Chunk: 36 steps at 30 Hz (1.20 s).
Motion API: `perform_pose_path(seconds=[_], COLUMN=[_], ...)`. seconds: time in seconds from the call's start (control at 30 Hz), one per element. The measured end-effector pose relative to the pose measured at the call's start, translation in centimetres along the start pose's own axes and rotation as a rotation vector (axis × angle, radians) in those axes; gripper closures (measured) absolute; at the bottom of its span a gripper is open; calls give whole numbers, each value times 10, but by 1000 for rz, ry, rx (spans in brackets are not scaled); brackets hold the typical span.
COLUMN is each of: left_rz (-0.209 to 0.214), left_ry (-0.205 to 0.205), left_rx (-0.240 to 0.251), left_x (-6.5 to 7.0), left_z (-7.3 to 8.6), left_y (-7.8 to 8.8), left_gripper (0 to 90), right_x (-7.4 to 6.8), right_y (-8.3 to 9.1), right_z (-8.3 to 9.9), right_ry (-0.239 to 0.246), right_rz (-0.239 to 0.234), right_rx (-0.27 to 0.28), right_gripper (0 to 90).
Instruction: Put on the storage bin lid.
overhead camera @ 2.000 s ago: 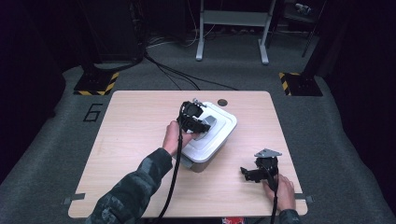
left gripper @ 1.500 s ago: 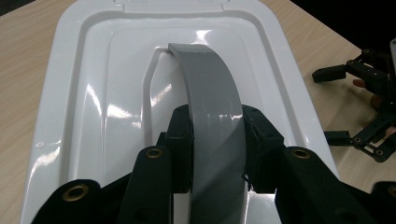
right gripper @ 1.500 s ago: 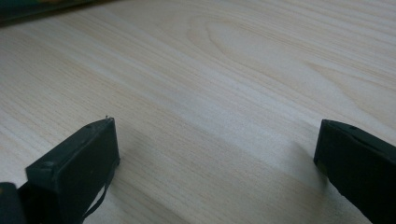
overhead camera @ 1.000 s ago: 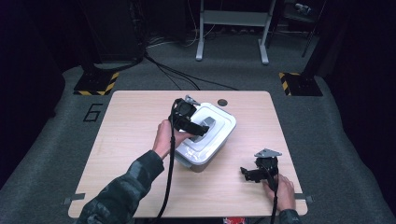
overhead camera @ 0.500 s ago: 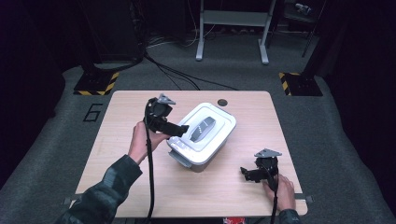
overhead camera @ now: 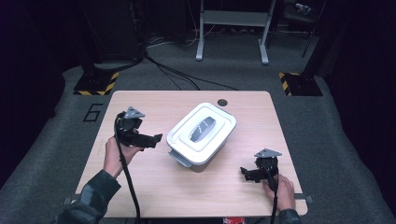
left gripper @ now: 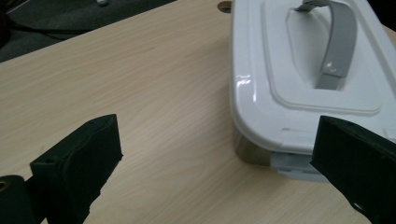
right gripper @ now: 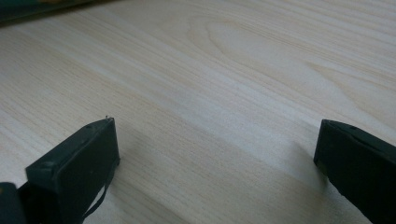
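Two hand-held grippers [overhead camera: 156,138] [overhead camera: 243,173] gape empty beside the glossy white rounded-rectangular lidded box [overhead camera: 201,134].

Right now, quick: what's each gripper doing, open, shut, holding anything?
Left gripper: open, jaws just been opening, nothing between them, apart from the white lidded box.
Right gripper: open, holding nothing, over bare table.

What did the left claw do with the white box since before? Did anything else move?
The left claw was on top of the box, at its handle. It has let go, its jaws have just been opening with nothing between them, and it slid away to the left over the table. The box turned a little. The right claw stayed put, open.
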<state>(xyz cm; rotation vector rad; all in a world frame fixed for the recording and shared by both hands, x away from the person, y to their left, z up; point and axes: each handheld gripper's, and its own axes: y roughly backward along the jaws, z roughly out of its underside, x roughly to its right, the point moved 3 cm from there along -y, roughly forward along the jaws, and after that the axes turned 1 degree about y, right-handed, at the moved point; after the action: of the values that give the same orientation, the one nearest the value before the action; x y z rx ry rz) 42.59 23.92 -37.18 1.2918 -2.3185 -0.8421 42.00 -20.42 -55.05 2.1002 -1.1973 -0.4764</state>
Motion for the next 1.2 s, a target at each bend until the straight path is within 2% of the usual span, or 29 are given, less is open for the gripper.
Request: perform_pose_path(seconds=[0.03,0.07,0.23,0.47,0.57,0.67,0.7,0.77,0.83,0.87,1.0,1.2], left_rz=[-9,-16,-43,-112,-142,-168,-187,-189,-194,-212,-230,-229], left_ry=[23,27,135,226,244,246,245,248,235,220,215,215], left_rx=[13,9,15,-42,-89,-126,-118,-126,-126,-113,-46,-46], left_x=[-3,-7,-27,-50,-56,-61,-59,-59,-58,-57,-55,-55], left_z=[6,12,48,109,135,156,161,171,177,180,185,185], left_y=[0,1,-5,-25,-36,-44,-48,-52,-58,-60,-61,-61], left_gripper=[13,13,9,5,1,0,0,0,0,0,0,0], right_x=[0,0,0,0,0,0,0,0,0,0,0,0], right_y=[0,0,0,0,0,0,0,0,0,0,0,0], right_z=[0,0,0,0,0,0,0,0,0,0,0,0], right_ry=[0,0,0,0,0,-1,0,0,0,0,0,0], right_rz=[0,0,0,0,0,0,0,0,0,0,0,0], right_rx=[0,0,0,0,0,0,0,0,0,0,0,0], right_gripper=[0,0,0,0,0,0,0,0,0,0,0,0])
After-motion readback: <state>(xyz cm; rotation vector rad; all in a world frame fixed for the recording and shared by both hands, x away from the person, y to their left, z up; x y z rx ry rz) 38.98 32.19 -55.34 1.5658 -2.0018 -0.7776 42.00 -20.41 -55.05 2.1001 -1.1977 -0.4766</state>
